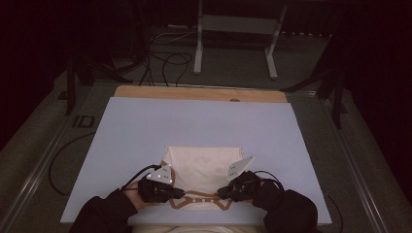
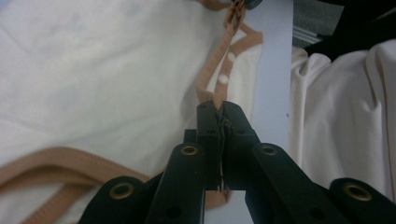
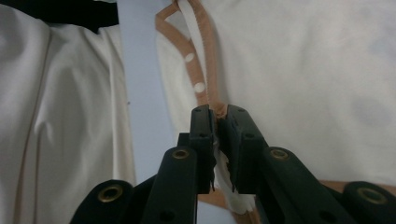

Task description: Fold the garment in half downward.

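Dim room, pale blue table with wooden far edge, cables and a metal stand on the floor behind. Cream garment with tan trim lying flat at the near middle of the table, snap-button edge toward the person. Left gripper clamped tight on the trim at the garment's near-left; right gripper pinched shut on the trim at near-right. More white cloth beyond the table's near edge.
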{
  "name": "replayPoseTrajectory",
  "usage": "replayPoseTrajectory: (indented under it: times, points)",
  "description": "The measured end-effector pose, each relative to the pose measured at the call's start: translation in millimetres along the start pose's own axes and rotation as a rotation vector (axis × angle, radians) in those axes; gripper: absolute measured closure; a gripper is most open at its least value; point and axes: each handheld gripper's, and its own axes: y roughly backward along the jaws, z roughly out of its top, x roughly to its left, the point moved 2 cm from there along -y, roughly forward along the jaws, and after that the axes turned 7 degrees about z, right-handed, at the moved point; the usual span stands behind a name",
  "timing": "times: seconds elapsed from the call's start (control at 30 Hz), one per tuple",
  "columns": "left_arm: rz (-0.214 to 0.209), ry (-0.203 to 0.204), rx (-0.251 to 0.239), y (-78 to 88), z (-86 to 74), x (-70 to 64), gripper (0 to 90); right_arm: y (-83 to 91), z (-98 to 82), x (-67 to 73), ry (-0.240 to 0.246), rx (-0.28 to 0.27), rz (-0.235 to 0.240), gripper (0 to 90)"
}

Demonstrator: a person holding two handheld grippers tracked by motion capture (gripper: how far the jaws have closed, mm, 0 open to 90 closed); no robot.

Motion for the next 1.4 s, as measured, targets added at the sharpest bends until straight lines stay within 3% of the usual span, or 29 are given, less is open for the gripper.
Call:
replayPoseTrajectory:
  times: [0.07,0.13,0.2,0.43,0.63,0.67,0.9,1.07,1.3,1.33,1.37,1.4]
  points:
    - [-0.006,0.0,0.01,-1.5,-3.6,-1.9,87.6,-0.5,-2.0,-0.5,0.016,-0.005,0.014,81.6]
    - [-0.019,0.005,0.022,-4.5,-9.8,-4.9,87.2,-4.6,-6.8,4.5,-0.009,-0.001,0.033,78.8]
    - [-0.029,0.01,0.026,-5.5,-12.4,-6.3,86.6,-6.2,-8.5,6.5,-0.004,0.001,0.047,77.2]
    - [-0.074,-0.008,0.064,-9.7,-18.9,-13.6,76.5,-14.2,-14.8,13.9,0.009,0.018,0.094,70.5]
    - [-0.097,-0.014,0.083,-13.2,-22.8,-15.3,68.5,-20.6,-22.3,15.4,-0.022,0.038,0.122,63.9]
    - [-0.098,-0.014,0.083,-15.2,-24.5,-15.6,66.4,-22.4,-23.7,15.4,-0.011,0.048,0.107,63.4]
    - [-0.102,-0.019,0.072,-17.2,-25.2,-17.7,58.0,-22.8,-26.0,17.1,0.007,0.03,0.122,58.3]
    - [-0.1,-0.022,0.0,-10.0,-18.7,-16.9,47.8,-13.0,-19.6,17.2,0.029,-0.024,0.084,49.5]
    - [-0.045,-0.011,-0.067,4.2,-8.1,-14.3,19.9,0.6,-14.0,14.0,0.026,-0.103,0.048,34.6]
    - [-0.04,0.004,-0.083,7.7,-4.1,-12.6,16.3,5.5,-11.0,11.9,0.012,-0.122,0.025,27.3]
    - [-0.04,0.004,-0.083,7.7,-4.1,-12.6,13.8,5.5,-11.0,11.9,0.012,-0.122,0.025,27.3]
    - [-0.035,0.009,-0.091,10.7,0.3,-9.6,10.3,11.0,-8.1,9.8,0.005,-0.153,0.03,19.3]
